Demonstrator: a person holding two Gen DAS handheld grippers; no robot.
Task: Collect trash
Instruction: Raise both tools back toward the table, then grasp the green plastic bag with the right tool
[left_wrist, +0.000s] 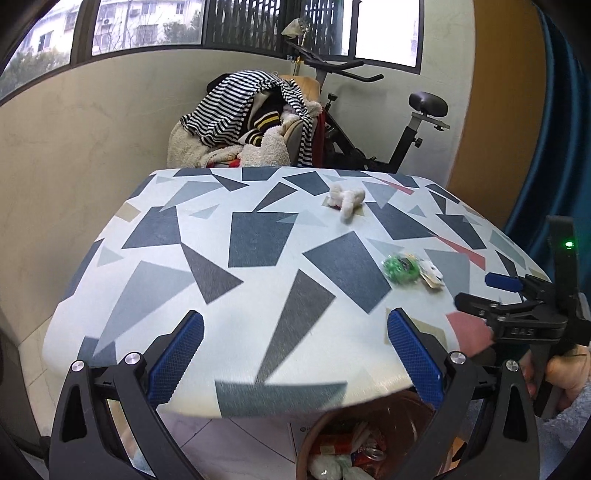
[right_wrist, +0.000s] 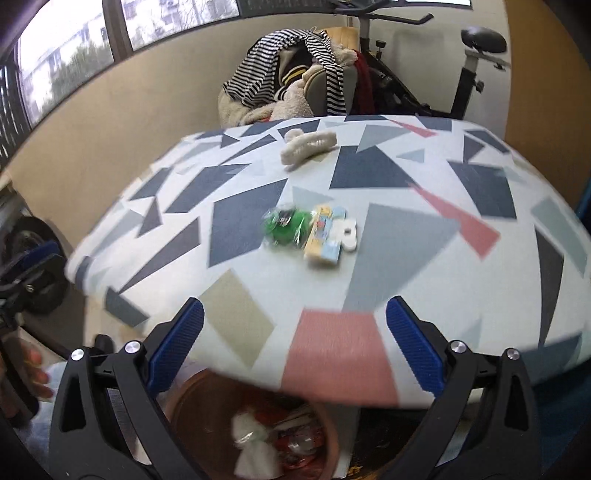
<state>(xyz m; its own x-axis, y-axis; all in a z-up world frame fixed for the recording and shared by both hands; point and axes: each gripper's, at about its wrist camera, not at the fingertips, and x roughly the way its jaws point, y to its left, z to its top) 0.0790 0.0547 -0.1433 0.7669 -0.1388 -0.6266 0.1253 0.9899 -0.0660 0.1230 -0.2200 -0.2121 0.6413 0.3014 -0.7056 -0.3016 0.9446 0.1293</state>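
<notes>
A patterned tablecloth covers the table (left_wrist: 255, 240). On it lie a crumpled white tissue (left_wrist: 347, 201) (right_wrist: 306, 146) at the far side and a green wrapper (left_wrist: 400, 269) (right_wrist: 284, 225) with a yellow-blue packet (right_wrist: 325, 238) beside it. A brown bin (left_wrist: 306, 439) (right_wrist: 181, 402) holding several pieces of trash stands below the table's near edge. My left gripper (left_wrist: 299, 350) is open and empty over the near edge. My right gripper (right_wrist: 295, 343) (left_wrist: 480, 293) is open and empty too, short of the green wrapper.
Behind the table stands a chair piled with striped clothing (left_wrist: 243, 110) and an exercise bike (left_wrist: 417, 122). A blue curtain (left_wrist: 554, 129) hangs at the right. A person's hand (left_wrist: 565, 373) holds the right gripper.
</notes>
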